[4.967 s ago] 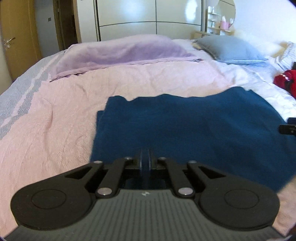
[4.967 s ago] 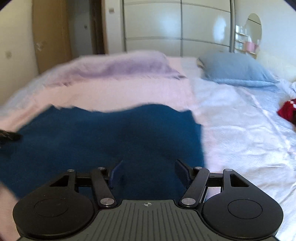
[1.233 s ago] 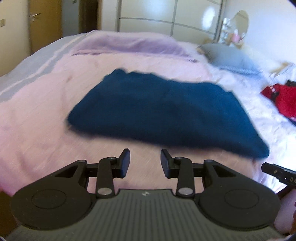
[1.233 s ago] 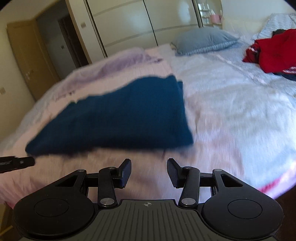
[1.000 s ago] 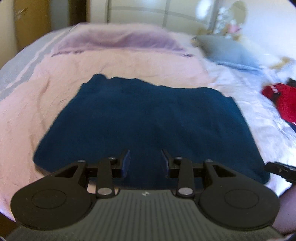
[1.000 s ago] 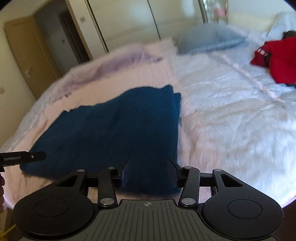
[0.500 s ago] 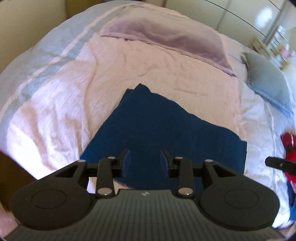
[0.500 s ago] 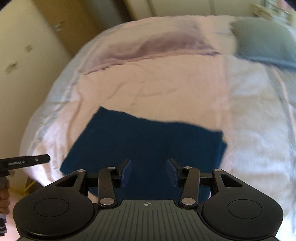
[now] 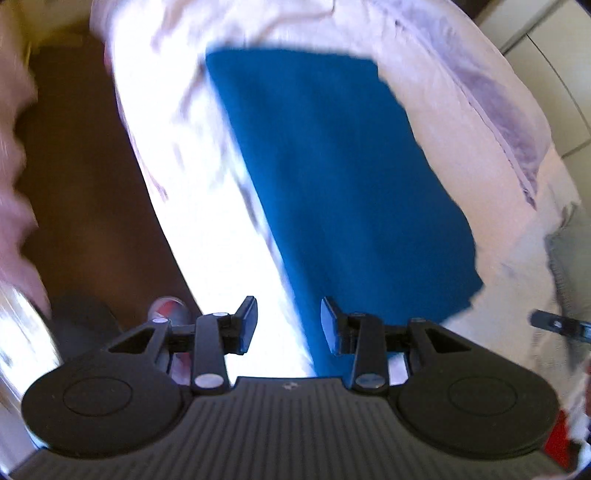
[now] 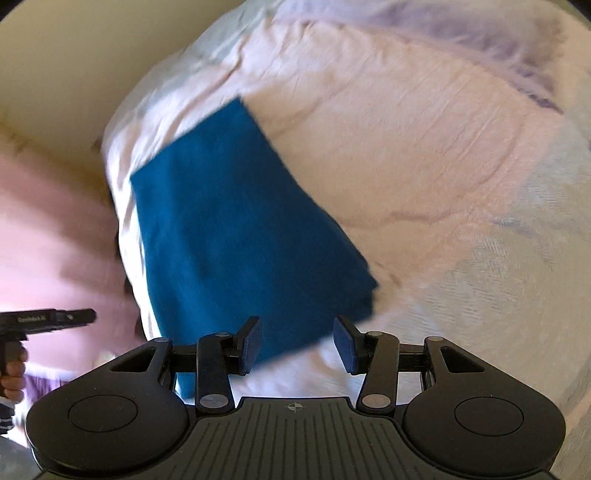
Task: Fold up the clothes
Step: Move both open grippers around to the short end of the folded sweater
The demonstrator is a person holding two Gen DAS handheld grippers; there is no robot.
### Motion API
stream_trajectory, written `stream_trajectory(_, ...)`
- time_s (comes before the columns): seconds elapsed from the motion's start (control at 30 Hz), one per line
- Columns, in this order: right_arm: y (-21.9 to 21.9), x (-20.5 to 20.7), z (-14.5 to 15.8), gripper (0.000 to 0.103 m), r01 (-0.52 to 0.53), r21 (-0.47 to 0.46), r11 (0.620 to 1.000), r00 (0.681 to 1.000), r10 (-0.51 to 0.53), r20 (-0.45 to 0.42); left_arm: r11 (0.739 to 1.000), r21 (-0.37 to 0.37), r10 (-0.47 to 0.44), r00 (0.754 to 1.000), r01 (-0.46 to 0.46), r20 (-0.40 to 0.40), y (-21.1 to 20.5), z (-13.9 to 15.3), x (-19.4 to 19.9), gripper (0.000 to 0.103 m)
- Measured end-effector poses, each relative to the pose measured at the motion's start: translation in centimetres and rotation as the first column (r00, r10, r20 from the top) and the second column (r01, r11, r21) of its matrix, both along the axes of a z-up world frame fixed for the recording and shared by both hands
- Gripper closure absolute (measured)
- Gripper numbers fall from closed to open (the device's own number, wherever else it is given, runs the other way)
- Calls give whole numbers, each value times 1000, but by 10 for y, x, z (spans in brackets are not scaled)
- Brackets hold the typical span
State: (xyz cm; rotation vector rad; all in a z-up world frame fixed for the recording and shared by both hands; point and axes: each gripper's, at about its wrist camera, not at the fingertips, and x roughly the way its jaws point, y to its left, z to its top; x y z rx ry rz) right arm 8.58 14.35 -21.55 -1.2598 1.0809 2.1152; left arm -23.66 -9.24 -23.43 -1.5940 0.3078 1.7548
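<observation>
A dark blue folded garment (image 9: 332, 177) lies flat on the pink bedspread (image 9: 461, 122), near the bed's edge; in the right wrist view the same garment (image 10: 236, 236) runs down toward the fingers. My left gripper (image 9: 289, 323) hangs open above its near end, nothing between the fingers. My right gripper (image 10: 297, 343) is also open and empty, high over the garment's near corner. Both point steeply down at the bed. The tip of the other gripper shows at each view's edge.
Brown floor (image 9: 85, 184) lies beside the bed at the left. A lilac blanket (image 10: 461, 33) crosses the far side of the bed. A person's pink sleeve (image 10: 48, 236) and hand (image 10: 13, 373) sit at the left. A grey pillow (image 9: 569, 266) is at the right.
Both grippers have risen and rolled, going from a level look across the bed to a steep look down. The garment stays flat where it lay. Both stay open and empty.
</observation>
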Motion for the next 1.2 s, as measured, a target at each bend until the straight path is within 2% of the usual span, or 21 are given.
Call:
stream_trajectory(0.07,12,8,-18,56,-49,-35,998,999,49,10,997,-12,78,995,-77,66,-12,-19,21,70)
stream_trajectory(0.13,22,10,-33,56,-89,-45,995,995,91,45,990,-47,135,986,-131,94,-18,-32,39,70)
stream_trajectory(0.23,19,1,-39,56,-176,0,984,980,175,93,980,-121,162,986,-158,29,-13,-37,64,71)
stream_trajectory(0.37,4,-20,-27,56,-261,68,963,959,251,128,972,-148,176,982,-185,-69,2,-13,82,70)
stream_trajectory(0.53,-20,-44,0,56,-316,94,944,949,312,47,969,-154,160,965,-194,-206,24,29,95,68)
stream_trajectory(0.63,-29,-51,16,56,-337,134,932,942,334,45,970,-150,149,955,-192,-257,31,48,99,68)
stream_trajectory(0.97,-39,-51,54,56,-344,180,922,939,344,34,974,-103,160,936,-201,-315,38,89,115,68)
stream_trajectory(1.2,-42,-47,65,56,-341,191,920,939,345,13,979,-86,151,936,-187,-319,39,99,121,66)
